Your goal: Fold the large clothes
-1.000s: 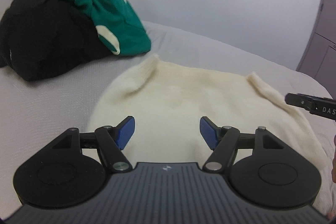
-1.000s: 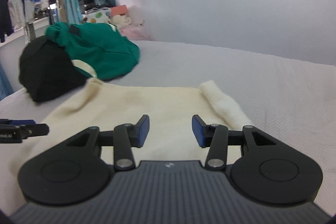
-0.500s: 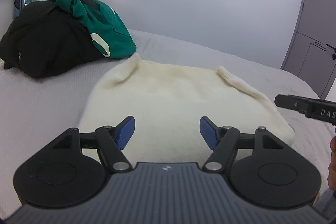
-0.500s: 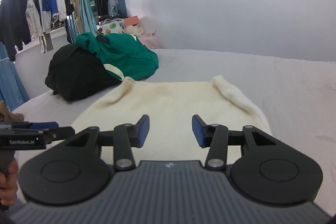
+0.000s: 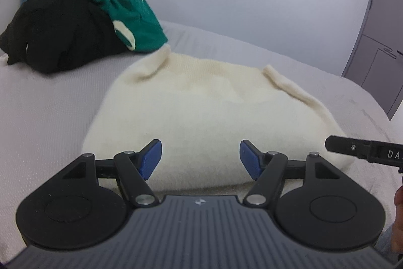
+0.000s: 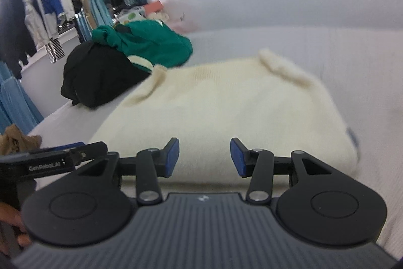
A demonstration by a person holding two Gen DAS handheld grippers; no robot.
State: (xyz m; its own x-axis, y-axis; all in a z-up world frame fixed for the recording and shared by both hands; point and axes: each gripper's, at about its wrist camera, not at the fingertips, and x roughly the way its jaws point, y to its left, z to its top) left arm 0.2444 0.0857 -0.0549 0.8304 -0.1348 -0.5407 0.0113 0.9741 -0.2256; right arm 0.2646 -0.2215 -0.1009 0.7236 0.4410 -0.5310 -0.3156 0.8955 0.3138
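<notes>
My left gripper and right gripper gape empty over the folded sweater. It lies on the grey bed; clothes pile beyond, by a white wall.

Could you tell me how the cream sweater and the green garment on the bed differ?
The cream sweater lies flat and folded, while the green garment is crumpled. The sweater rests directly on the bed; the green garment is heaped against a black garment. The sweater lies nearer the grippers. Neither is held.

Cream sweater, green garment, black garment, grey bedsheet
</notes>
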